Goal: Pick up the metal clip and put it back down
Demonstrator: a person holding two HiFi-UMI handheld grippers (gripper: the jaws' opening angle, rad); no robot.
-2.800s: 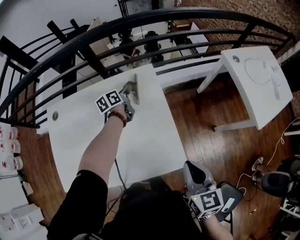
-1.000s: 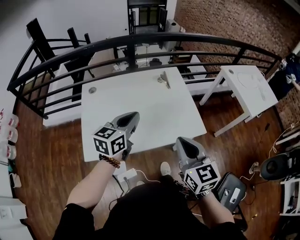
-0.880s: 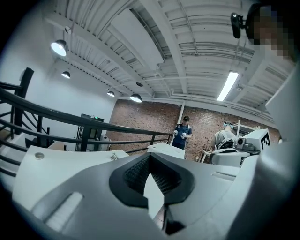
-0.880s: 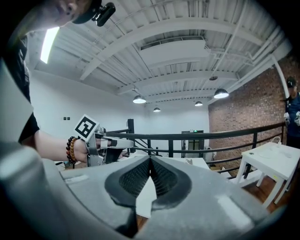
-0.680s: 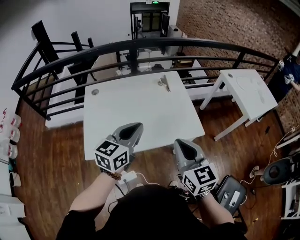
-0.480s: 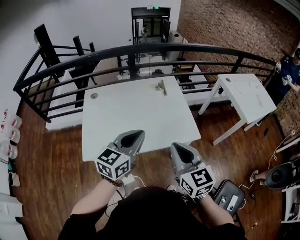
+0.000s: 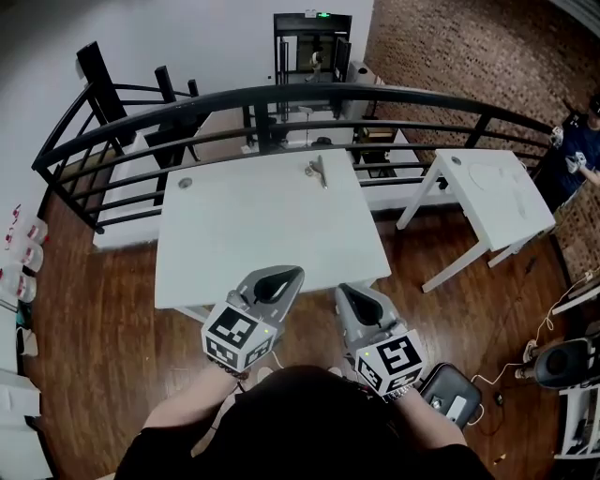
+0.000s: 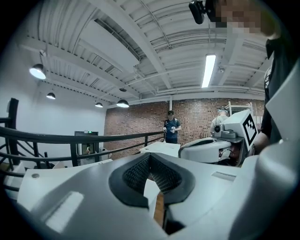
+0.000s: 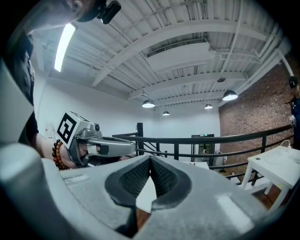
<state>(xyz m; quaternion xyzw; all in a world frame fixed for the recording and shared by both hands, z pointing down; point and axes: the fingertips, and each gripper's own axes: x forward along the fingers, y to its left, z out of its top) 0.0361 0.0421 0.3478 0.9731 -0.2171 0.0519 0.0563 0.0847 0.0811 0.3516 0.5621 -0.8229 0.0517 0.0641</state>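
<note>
You wear a black top (image 7: 300, 427) with short sleeves, and a bracelet of brown and reddish beads (image 9: 56, 154) circles your left wrist. Your left gripper (image 7: 289, 273) and right gripper (image 7: 345, 292) look alike: smooth, rounded, light-grey shells that taper to a point, each with a dark oval hollow on top. Behind each shell sits a white cube (image 7: 239, 336) printed with black square markers. In the gripper views, the inner faces carry black pads (image 8: 138, 172) with a fine mesh texture, framed by a dark rim. A small black camera (image 8: 197, 10) is mounted at your head.
</note>
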